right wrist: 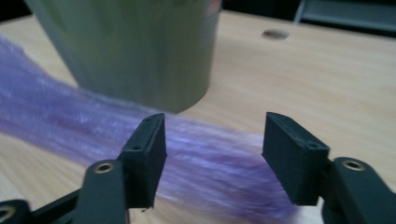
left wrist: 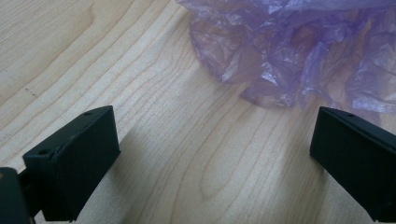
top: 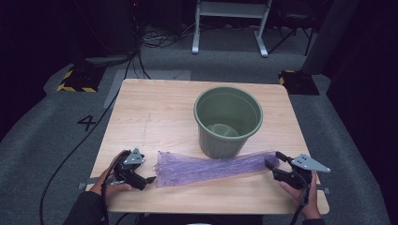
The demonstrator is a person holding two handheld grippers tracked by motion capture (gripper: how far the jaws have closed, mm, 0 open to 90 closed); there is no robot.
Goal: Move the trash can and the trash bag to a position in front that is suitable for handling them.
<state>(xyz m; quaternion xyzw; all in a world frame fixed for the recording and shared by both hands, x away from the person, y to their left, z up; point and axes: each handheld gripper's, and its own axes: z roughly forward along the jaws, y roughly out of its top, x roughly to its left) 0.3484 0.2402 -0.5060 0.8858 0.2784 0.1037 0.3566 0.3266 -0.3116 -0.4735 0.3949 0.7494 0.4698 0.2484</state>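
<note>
A thin purple plastic bag point(top: 211, 166) lies stretched along the wooden table point(top: 155, 117), in front of a green bucket point(top: 227, 121) that stands upright and looks empty. My left gripper point(top: 149, 180) rests open at the bag's crumpled left end point(left wrist: 299, 56), a little short of it, with nothing between its jaws. My right gripper point(top: 273, 160) is open at the bag's narrow right end point(right wrist: 210, 163), and the plastic passes between its spread jaws. The bucket's wall point(right wrist: 135, 51) stands just beyond them.
A person's hands hold both grippers at the table's near edge. Beyond the table are grey carpet, a white frame stand point(top: 230, 23), black cables point(top: 84, 136) and yellow-black striped bases point(top: 75, 82).
</note>
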